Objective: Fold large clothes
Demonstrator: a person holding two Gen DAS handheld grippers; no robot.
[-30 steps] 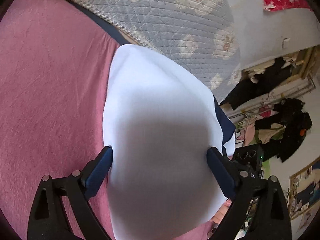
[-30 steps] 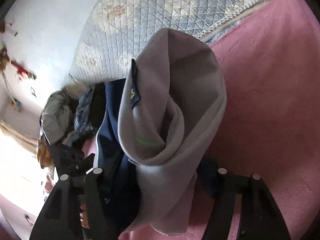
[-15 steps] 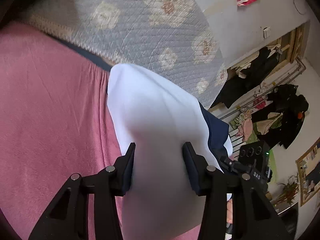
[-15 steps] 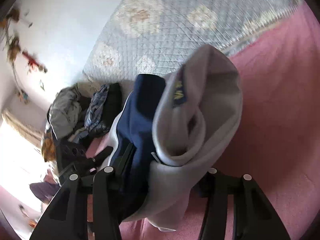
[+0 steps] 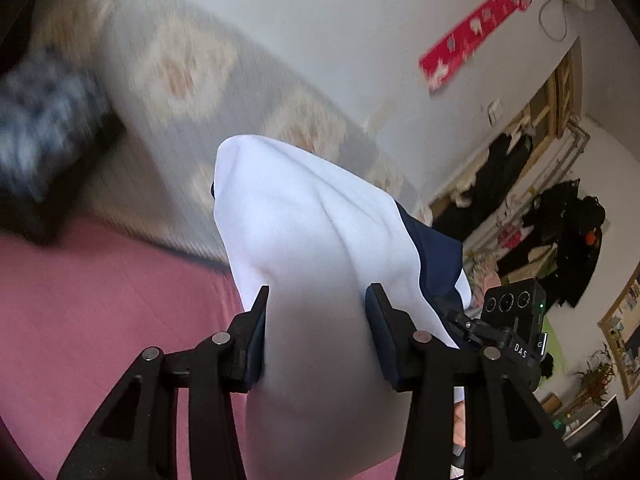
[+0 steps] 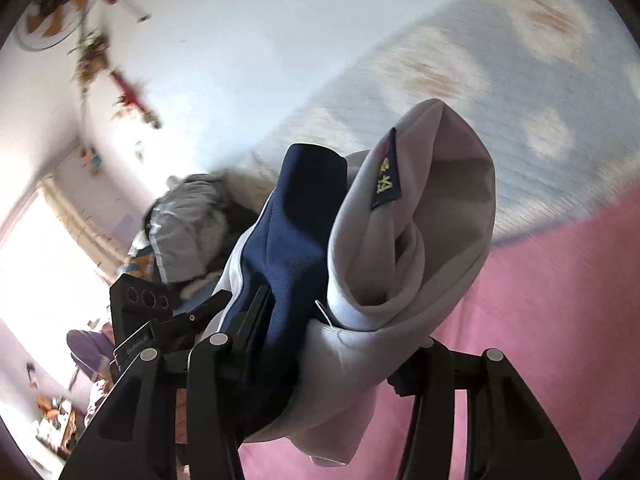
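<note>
A pink fuzzy bedspread (image 5: 88,312) covers the bed, edged by a pale grey quilted blanket with beige flowers (image 5: 180,92) against a white wall (image 5: 320,32). Clothes hang at a doorway (image 5: 516,168); pink cloth lies bare beside both bundles. The left gripper (image 5: 316,312) pinches the folded white and navy garment (image 5: 304,232), raised off the bed. The right gripper (image 6: 340,320) clamps its other end.
</note>
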